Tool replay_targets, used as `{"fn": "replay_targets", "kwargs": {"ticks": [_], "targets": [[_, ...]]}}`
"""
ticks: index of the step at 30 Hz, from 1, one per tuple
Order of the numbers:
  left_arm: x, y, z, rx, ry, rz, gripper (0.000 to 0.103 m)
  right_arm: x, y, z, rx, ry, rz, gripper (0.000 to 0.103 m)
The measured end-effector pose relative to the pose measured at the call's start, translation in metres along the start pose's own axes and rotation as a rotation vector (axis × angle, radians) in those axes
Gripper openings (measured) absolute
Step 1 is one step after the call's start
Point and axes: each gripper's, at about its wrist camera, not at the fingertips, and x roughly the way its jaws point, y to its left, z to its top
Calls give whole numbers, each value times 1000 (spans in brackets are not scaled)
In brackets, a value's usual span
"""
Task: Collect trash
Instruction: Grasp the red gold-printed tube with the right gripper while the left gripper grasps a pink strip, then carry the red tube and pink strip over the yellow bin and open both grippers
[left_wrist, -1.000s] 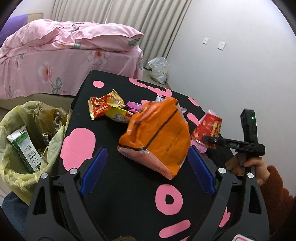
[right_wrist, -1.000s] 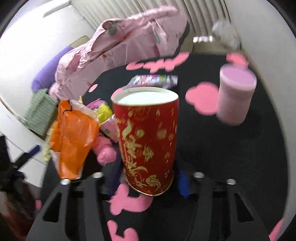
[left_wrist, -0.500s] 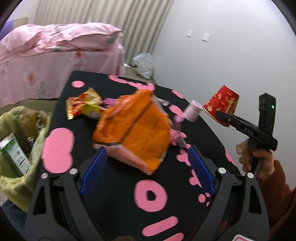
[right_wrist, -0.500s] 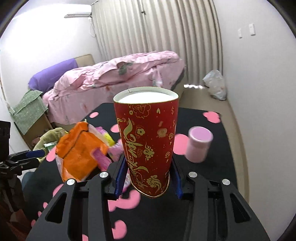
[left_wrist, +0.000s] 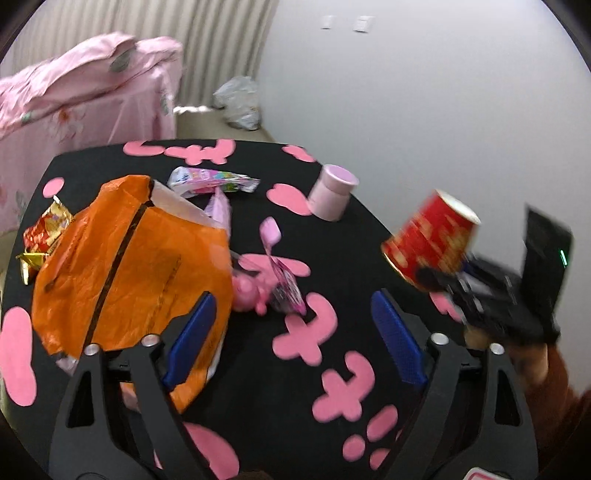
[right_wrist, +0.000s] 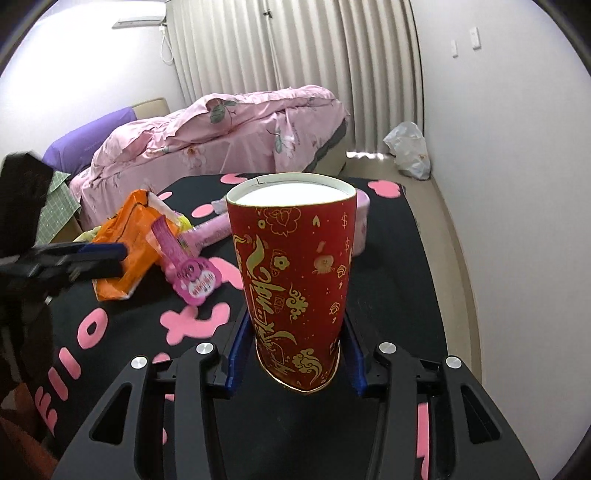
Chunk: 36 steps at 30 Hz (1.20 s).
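**Red cup held clear of the littered table**

A black table (left_wrist: 258, 369) patterned with pink shapes filled most of both views, and everything below is placed against it. Beyond its far edge stood a bed under a pink floral quilt (right_wrist: 236, 129), with pale curtains (right_wrist: 295, 48) behind that and a white plastic bag (right_wrist: 408, 149) on the floor by the wall.

On the table's left part lay a large crumpled orange bag (left_wrist: 125, 269), the biggest piece of litter there. The left gripper (left_wrist: 291, 336) hovered low over the table's near side, jaws spread wide after just closing a little, with nothing between them; its left blue pad (left_wrist: 190, 338) overlapped the orange bag's near edge in the picture, though contact could not be judged.

The right gripper (right_wrist: 293, 354) was clamped on a red paper cup with gold print (right_wrist: 295, 280), gripping it by the narrow base, rim pointing away, held above the table's right side.

A pale pink cup (left_wrist: 332, 194) sat upside down toward the table's far right. Near the centre lay a pink wrapper (left_wrist: 280, 273), a colourful sachet (left_wrist: 214, 181) lay farther back, and a red-and-gold snack packet (left_wrist: 44, 232) lay at the left edge
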Motion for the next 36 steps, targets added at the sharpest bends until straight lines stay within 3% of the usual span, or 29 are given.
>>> {"fn": "replay_targets", "kwargs": {"ticks": [5, 11, 13, 15, 19, 23, 36], "targets": [[20, 7, 12, -39, 8, 120, 63, 3, -8, -13, 38, -10, 12, 42], [41, 16, 21, -96, 37, 164, 48, 9, -8, -18, 64, -6, 53, 42], [46, 15, 21, -94, 44, 190, 30, 7, -7, -18, 64, -14, 55, 42], [48, 14, 21, -97, 53, 175, 19, 7, -6, -19, 64, -9, 63, 42], [31, 9, 17, -91, 21, 128, 10, 7, -2, -18, 62, -9, 71, 42], [0, 3, 12, -76, -27, 111, 8, 7, 4, -16, 56, -12, 84, 42], [-94, 22, -18, -75, -140, 203, 8, -4, 47, 7, -32, -41, 104, 42]]}}
